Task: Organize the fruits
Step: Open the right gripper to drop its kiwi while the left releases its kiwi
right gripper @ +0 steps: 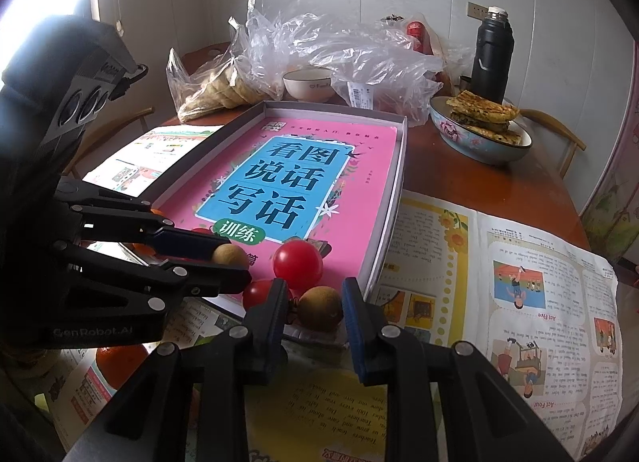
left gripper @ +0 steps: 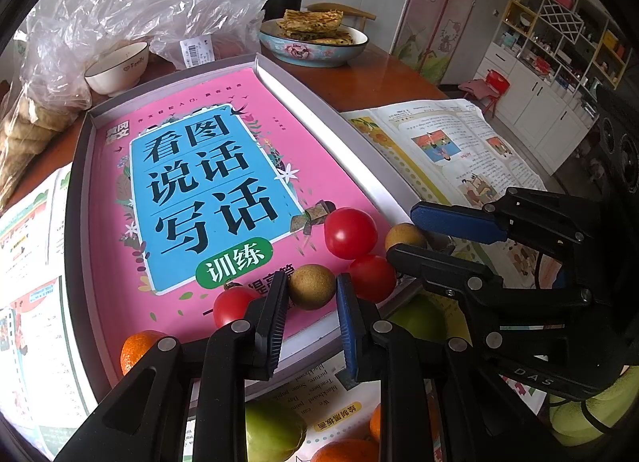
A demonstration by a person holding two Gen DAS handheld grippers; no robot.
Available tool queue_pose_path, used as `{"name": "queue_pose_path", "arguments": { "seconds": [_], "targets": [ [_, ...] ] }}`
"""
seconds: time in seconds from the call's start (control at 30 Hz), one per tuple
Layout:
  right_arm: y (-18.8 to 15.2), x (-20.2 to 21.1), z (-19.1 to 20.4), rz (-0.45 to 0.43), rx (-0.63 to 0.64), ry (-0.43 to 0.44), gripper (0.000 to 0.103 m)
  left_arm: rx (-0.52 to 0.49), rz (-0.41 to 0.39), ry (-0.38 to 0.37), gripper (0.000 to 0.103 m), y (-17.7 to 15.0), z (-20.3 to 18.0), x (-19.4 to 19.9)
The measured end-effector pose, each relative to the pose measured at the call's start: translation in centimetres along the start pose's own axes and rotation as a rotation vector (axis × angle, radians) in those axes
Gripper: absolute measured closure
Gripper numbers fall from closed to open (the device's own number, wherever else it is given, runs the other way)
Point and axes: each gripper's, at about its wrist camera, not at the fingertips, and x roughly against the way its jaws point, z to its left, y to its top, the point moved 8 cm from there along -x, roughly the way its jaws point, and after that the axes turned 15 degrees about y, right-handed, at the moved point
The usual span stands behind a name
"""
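Wooden table [left gripper: 379, 74] crowded with open books and a grey tray [left gripper: 80, 166] lined with a pink workbook [left gripper: 112, 202]. From the left wrist: left gripper [left gripper: 311, 290] narrowed onto a longan [left gripper: 311, 286] at the tray's near end, probably pinched mid-body to stop rolling; cherry tomatoes [left gripper: 350, 232] close on both sides, little side room. From the right wrist: right gripper [right gripper: 314, 294] clamped on a second longan [right gripper: 319, 308] by the near right rim, free space only further up the pink cover

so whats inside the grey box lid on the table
A pink book fills the grey box lid, with cherry tomatoes and brown longans near its front edge. Anything under the book is hidden.
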Motion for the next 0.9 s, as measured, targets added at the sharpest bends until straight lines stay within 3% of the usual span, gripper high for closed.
{"name": "queue_pose_path", "arguments": {
  "seconds": [0.77,0.9],
  "targets": [
    [-0.05,0.15,0.13,0.0,0.003,-0.003,0.07,0.014,0.007,-0.011,0.077,-0.03,0.03,-0.07],
    [-0.04,0.16,0.14,0.0,0.003,-0.003,0.07,0.018,0.005,-0.008,0.072,-0.03,0.08,0.08]
  ]
}}
